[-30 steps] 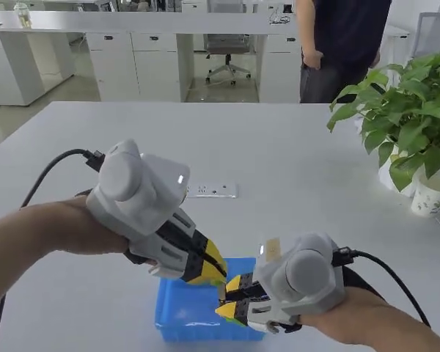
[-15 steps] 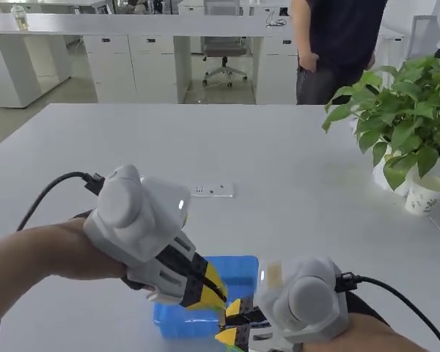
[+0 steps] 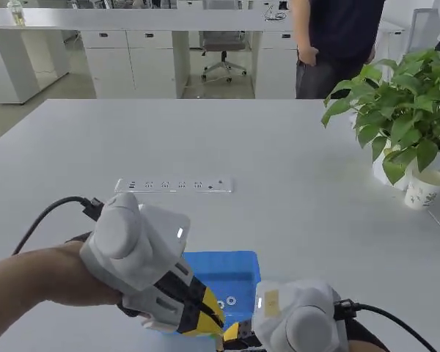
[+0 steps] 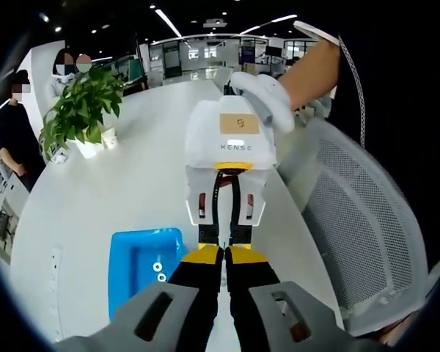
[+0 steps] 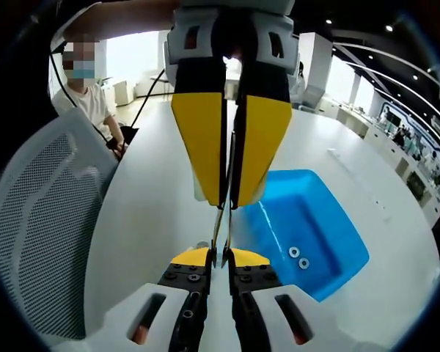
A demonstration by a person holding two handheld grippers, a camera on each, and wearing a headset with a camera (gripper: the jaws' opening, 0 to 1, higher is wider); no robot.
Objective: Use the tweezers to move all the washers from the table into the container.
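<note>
Two washers (image 5: 298,257) lie in the bin (image 5: 339,239). Right gripper view: left gripper (image 5: 229,199) clamps tweezers (image 5: 222,233), right gripper (image 5: 221,258) pinches their tip.

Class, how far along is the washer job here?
Done: two washers lie in the blue container. In hand: the left tool grips the tweezers, whose tips sit between the jaws of the right tool, beside the container. Left: whether more washers wait on the table cannot be told here.
</note>
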